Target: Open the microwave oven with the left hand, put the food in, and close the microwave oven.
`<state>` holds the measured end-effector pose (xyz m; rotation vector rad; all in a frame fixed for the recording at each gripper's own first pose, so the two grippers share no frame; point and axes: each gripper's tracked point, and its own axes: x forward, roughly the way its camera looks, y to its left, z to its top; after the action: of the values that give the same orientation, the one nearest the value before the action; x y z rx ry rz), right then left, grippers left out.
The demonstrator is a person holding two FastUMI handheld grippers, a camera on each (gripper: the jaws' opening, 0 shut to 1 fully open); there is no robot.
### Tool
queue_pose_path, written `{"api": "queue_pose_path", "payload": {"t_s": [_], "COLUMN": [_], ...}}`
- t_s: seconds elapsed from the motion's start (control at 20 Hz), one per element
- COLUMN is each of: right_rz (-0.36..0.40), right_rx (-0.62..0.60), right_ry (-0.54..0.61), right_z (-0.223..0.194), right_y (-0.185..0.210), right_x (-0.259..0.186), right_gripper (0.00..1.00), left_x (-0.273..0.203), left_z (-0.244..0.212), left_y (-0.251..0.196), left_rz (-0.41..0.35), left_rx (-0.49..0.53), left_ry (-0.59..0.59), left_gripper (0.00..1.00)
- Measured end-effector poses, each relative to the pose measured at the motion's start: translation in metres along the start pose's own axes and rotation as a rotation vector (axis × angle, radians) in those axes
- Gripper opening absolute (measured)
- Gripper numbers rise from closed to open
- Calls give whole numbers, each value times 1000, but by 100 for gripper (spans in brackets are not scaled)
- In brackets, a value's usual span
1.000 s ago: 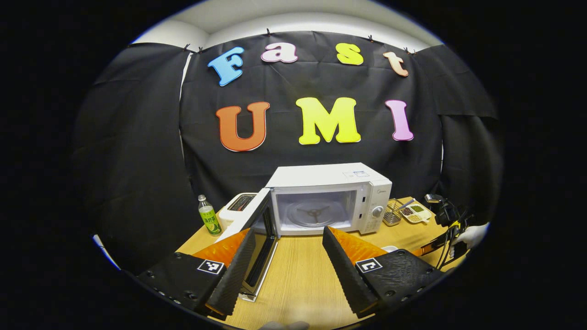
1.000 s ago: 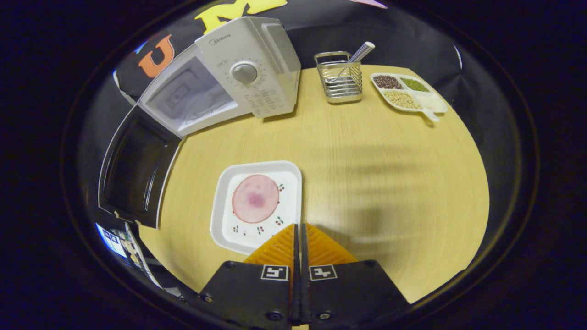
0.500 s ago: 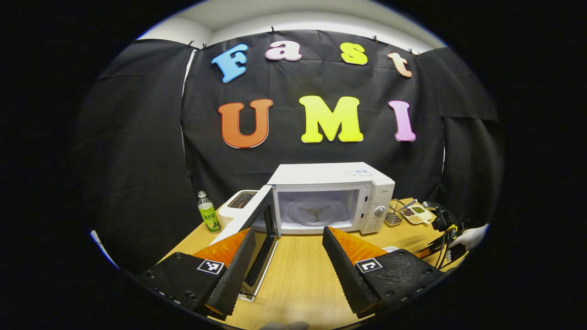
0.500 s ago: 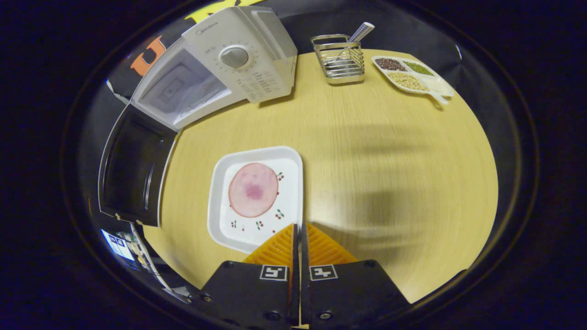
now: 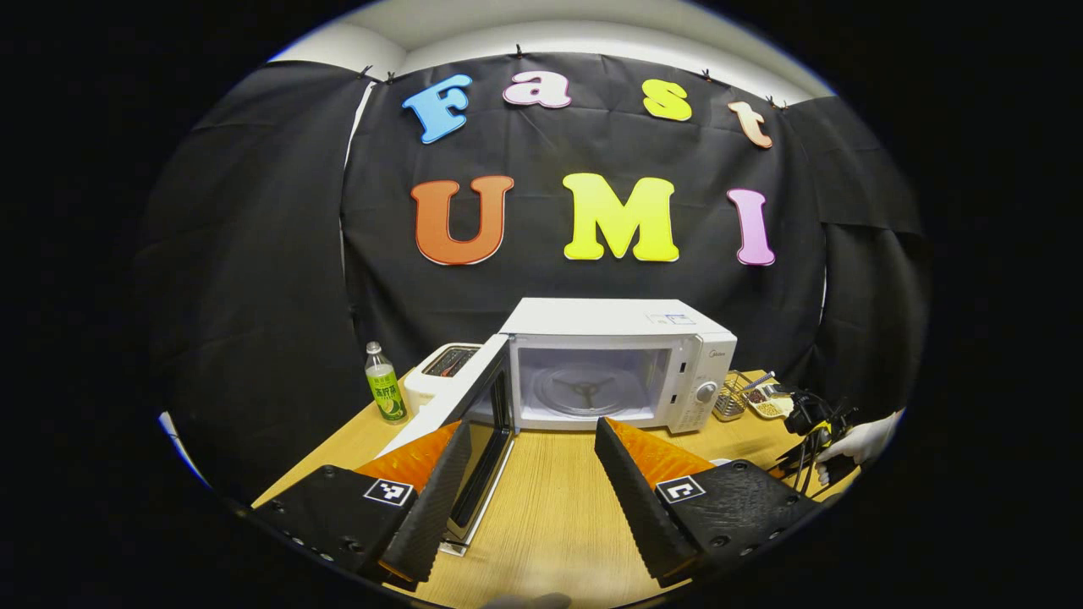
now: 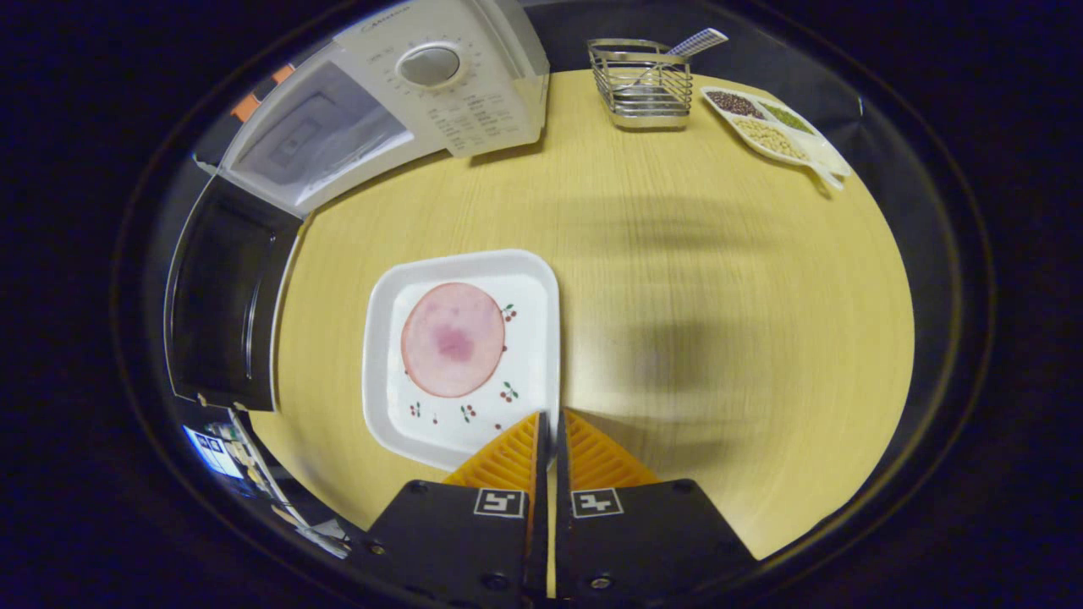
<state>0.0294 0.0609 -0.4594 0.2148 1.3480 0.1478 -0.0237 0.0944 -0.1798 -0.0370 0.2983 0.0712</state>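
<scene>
In the left gripper view, the left gripper point(image 5: 529, 474) is held level in front of the microwave oven point(image 5: 622, 364), its 2 fingers spread wide with nothing between them, one beside the swung-out door point(image 5: 474, 427); the cavity stands open and, to the microwave's right, a gloved hand point(image 5: 859, 441) holds the other gripper. In the right gripper view, the right gripper point(image 6: 548, 431) tilts down over the table point(image 6: 719, 279), its 2 fingers pressed together on the near right corner of the white plate point(image 6: 461, 423) carrying the pink food slice point(image 6: 453, 338), in front of the microwave.
</scene>
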Motion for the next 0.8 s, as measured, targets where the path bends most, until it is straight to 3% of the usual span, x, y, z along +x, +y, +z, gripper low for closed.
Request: {"api": "queue_pose_path", "payload": {"t_s": [0.1,0.2,0.55,0.8], "right_rz": [-7,0,189,270], "right_rx": [-38,5,89,129], "right_ry": [-9,-27,-208,-274], "right_z": [-3,-6,4,15], "right_y": [4,8,39,55], "right_x": [0,0,-1,-5], "right_gripper": [4,3,3,3], "left_x": [0,-2,-2,-1], "left_z": [-6,-11,-11,2], "left_y": [4,6,18,12], "left_rz": [8,15,42,37], "left_rx": [-4,-16,9,49], "left_ry": [7,13,31,25], "left_gripper": [89,89,88,89]}}
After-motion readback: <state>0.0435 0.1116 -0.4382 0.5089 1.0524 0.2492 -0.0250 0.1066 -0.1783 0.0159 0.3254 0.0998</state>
